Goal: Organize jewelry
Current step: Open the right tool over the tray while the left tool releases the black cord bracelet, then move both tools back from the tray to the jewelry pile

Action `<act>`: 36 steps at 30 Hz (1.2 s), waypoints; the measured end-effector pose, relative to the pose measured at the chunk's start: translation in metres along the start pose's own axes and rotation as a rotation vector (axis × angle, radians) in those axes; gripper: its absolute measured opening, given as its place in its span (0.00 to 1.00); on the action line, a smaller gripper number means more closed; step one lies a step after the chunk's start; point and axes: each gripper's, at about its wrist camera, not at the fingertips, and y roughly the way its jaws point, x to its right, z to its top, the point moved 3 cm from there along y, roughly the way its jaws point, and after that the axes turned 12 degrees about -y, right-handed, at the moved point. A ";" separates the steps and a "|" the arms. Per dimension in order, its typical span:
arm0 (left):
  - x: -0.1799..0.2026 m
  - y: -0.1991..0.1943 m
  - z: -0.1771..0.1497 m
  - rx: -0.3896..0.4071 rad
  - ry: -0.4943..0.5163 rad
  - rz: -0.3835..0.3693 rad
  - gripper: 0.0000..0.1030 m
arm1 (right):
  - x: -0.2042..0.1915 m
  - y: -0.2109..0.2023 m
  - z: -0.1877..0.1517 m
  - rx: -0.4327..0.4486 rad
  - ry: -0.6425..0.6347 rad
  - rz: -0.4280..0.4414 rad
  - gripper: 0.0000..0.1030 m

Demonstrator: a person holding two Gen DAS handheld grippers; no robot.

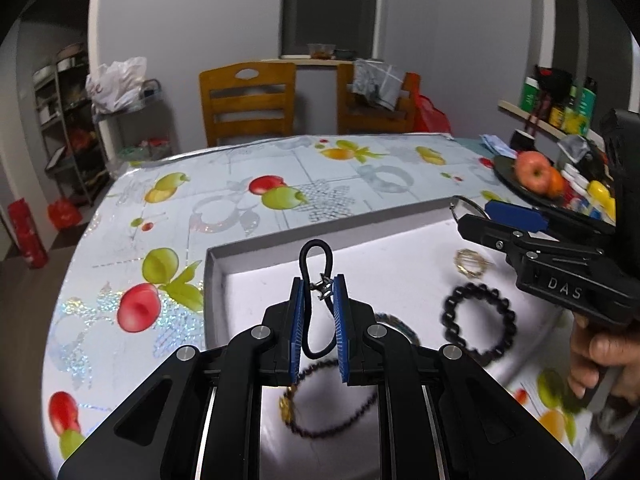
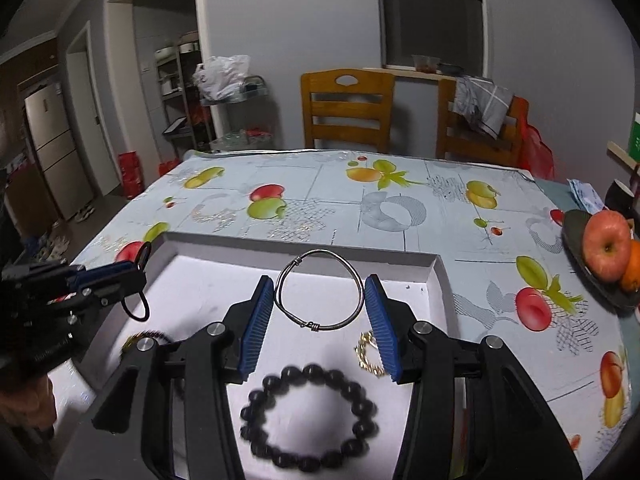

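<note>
A white shallow tray (image 1: 280, 242) (image 2: 432, 276) lies on the fruit-print tablecloth. My left gripper (image 1: 318, 294) is shut on a black cord hair tie (image 1: 310, 264) with a small silver charm, held above the tray; it also shows in the right wrist view (image 2: 138, 276). My right gripper (image 2: 320, 300) is shut on a thin silver wire bangle (image 2: 320, 292), squeezing it between the blue pads; it shows in the left wrist view (image 1: 466, 210). In the tray lie a black bead bracelet (image 2: 310, 416) (image 1: 478, 324), a gold bracelet (image 2: 368, 354) (image 1: 472, 264) and a dark beaded bracelet (image 1: 332, 412).
A dark plate (image 2: 576, 240) with an apple (image 2: 606, 246) and an orange sits at the table's right edge, with small bottles (image 1: 592, 196) beside it. Two wooden chairs (image 2: 346, 110) stand behind the table. Shelves stand at the left wall.
</note>
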 end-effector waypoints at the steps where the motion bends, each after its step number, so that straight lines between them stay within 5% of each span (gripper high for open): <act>1: -0.001 0.004 0.000 -0.005 -0.004 0.002 0.15 | 0.000 0.006 0.000 -0.008 0.012 -0.004 0.46; 21: -0.008 0.050 -0.006 -0.193 -0.019 0.046 0.16 | -0.021 0.064 -0.002 -0.295 -0.046 0.027 0.46; 30: -0.007 0.042 -0.004 -0.150 -0.015 0.046 0.44 | -0.020 0.057 -0.001 -0.263 -0.042 0.026 0.54; 32: -0.006 0.037 -0.003 -0.131 -0.017 0.039 0.56 | -0.020 0.052 -0.001 -0.243 -0.046 0.022 0.55; 36: -0.005 0.026 -0.004 -0.105 -0.013 0.032 0.63 | -0.016 0.037 -0.001 -0.204 -0.041 0.015 0.55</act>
